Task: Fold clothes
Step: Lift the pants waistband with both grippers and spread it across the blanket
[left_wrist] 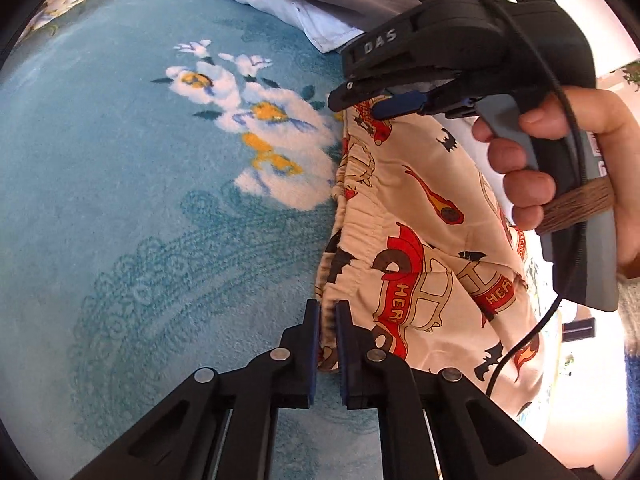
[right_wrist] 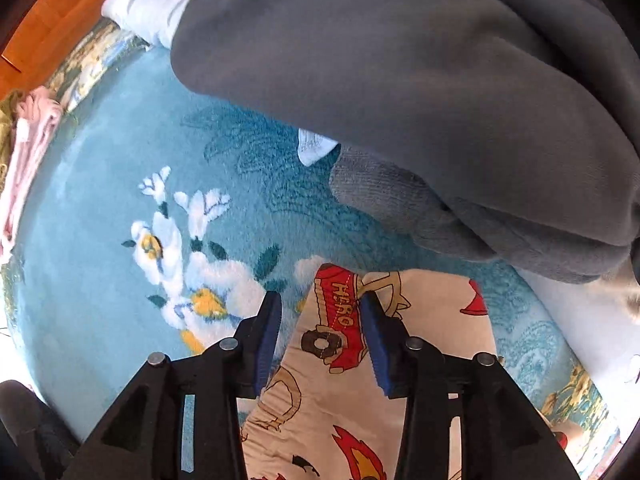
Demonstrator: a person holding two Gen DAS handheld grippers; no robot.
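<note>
**Left tool pins the waistband, right tool stands open over the shorts**

Here is the cream cotton pair of shorts printed with red fire trucks and flames, lying on the blue plush blanket with white and yellow flowers. The gathered elastic waistband runs along the garment's edge next to the flower motif.

The left tool has its blue pads nearly together, and a pinch of the waistband edge sits squeezed between them. That grip looks like the anchor: one corner held fast so the cloth can be drawn taut and squared for a fold.

The right tool points almost straight down, jaws standing partly open. The printed cloth with the word HERO lies between the pads, but they press on nothing, so it has hold of nothing. From the left wrist view it hovers at the far end of the same waistband, a hand around its grey trigger. My read: it is placed to take the opposite corner.

Nearby, a heavy grey fleece garment lies heaped over pale blue folded cloth, and a pink bundle sits at the blanket's edge.

Containers: none in sight, no basket or bin.
</note>
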